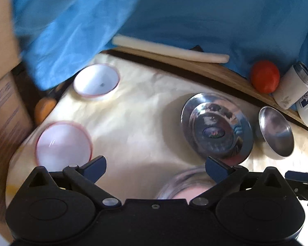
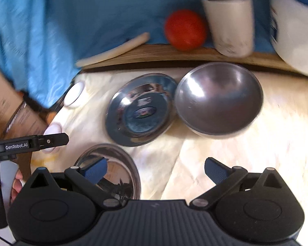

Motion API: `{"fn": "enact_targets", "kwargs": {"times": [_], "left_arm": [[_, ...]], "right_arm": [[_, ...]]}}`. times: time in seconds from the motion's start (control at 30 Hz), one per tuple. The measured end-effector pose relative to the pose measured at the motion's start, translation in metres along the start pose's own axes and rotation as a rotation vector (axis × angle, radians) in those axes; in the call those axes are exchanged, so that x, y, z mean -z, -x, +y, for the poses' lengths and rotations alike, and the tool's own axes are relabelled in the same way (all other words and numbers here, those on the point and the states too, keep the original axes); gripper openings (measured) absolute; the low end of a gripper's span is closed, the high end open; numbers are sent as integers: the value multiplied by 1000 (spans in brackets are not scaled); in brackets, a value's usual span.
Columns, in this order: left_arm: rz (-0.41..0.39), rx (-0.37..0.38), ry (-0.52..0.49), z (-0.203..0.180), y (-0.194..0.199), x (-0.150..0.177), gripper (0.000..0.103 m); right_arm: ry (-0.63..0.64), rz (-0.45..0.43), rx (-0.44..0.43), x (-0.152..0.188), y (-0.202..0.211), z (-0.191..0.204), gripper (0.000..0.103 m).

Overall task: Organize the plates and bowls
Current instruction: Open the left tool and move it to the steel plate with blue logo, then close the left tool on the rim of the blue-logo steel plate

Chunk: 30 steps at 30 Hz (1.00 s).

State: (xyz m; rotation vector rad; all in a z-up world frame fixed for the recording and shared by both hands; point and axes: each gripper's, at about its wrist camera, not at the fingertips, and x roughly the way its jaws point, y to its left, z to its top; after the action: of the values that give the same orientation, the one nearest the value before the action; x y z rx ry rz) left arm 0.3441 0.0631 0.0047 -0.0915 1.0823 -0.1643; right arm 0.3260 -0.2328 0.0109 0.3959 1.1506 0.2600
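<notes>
Both spread wide, gripping nothing – left gripper [image 1: 155, 169] above cream cloth [image 1: 133, 127] near steel plate [image 1: 216, 125]; right gripper [image 2: 155, 169] before steel bowl [image 2: 218, 98]

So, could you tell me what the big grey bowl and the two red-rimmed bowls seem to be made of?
Big grey bowl: probably stainless steel with a brushed, dull sheen and soft highlights. Red-rimmed bowls: glossy white, likely ceramic or melamine; the blur leaves it open.

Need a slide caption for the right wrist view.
Open right gripper hovers over cream cloth, facing steel plate and steel bowl.
</notes>
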Motion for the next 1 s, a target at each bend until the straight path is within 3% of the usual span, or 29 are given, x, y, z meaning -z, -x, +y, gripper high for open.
{"fn": "enact_targets", "kwargs": {"times": [0.2, 0.53, 0.9, 1.0], "left_arm": [[21, 41, -130, -13, -34, -29, 102], [34, 93, -288, -41, -85, -67, 102], [66, 122, -372, -57, -114, -81, 102], [74, 131, -377, -58, -119, -82, 102]], "right_arm": [[-86, -9, 46, -3, -20, 3, 103], [-259, -146, 64, -3, -36, -1, 99], [-338, -204, 26, -1, -49, -6, 98], [-352, -203, 28, -1, -56, -8, 90]]}}
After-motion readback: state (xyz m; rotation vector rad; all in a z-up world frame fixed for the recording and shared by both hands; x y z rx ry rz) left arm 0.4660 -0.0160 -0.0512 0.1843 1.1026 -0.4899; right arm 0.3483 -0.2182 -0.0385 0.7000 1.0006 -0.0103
